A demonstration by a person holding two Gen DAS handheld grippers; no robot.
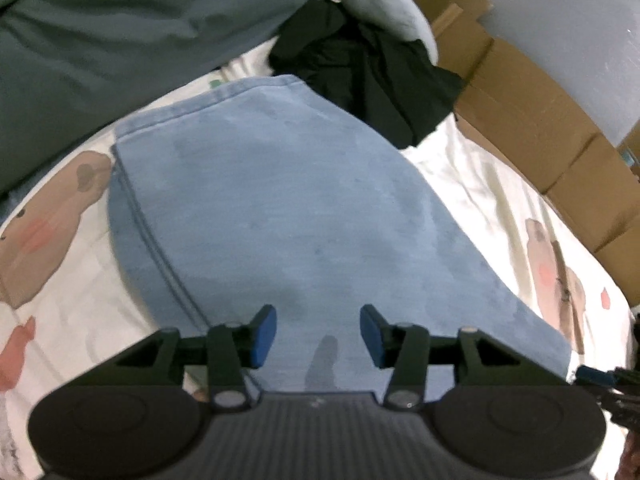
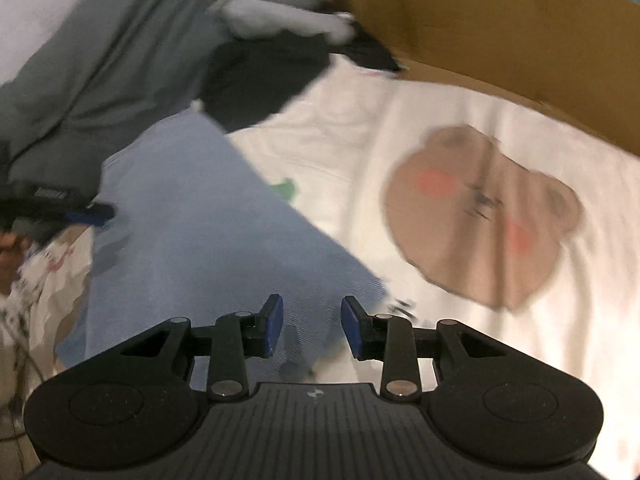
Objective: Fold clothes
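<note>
White bedding [image 1: 472,184] printed with brown bear faces forms the work surface, and cardboard boxes [image 1: 532,128] are seen along its far edge. Ahead of the left gripper [image 1: 318,334], a light blue garment [image 1: 272,208] is laid flat as a folded panel, its stitched seam running down to the left of the jaws and its hemmed edge lying at the far end. The jaws of the left gripper are held apart, with nothing between the blue pads [image 1: 266,334]; only the cloth's surface is seen beneath the gap. This posture is judged to follow a release, the panel having been set down so that its layers stay aligned.

In the right wrist view, the right gripper [image 2: 312,330] is held over the near corner of the same garment, which extends ahead and to the left of its jaws, while a bear print [image 2: 480,216] lies ahead and to the right. These jaws are likewise parted and empty; whether the cloth is touched cannot be told through the blur. Beyond the garment, a black garment [image 1: 372,76] and a grey-green one [image 1: 120,40] are left crumpled, presumably awaiting folding. At the left margin of that view, the other gripper is glimpsed.
</note>
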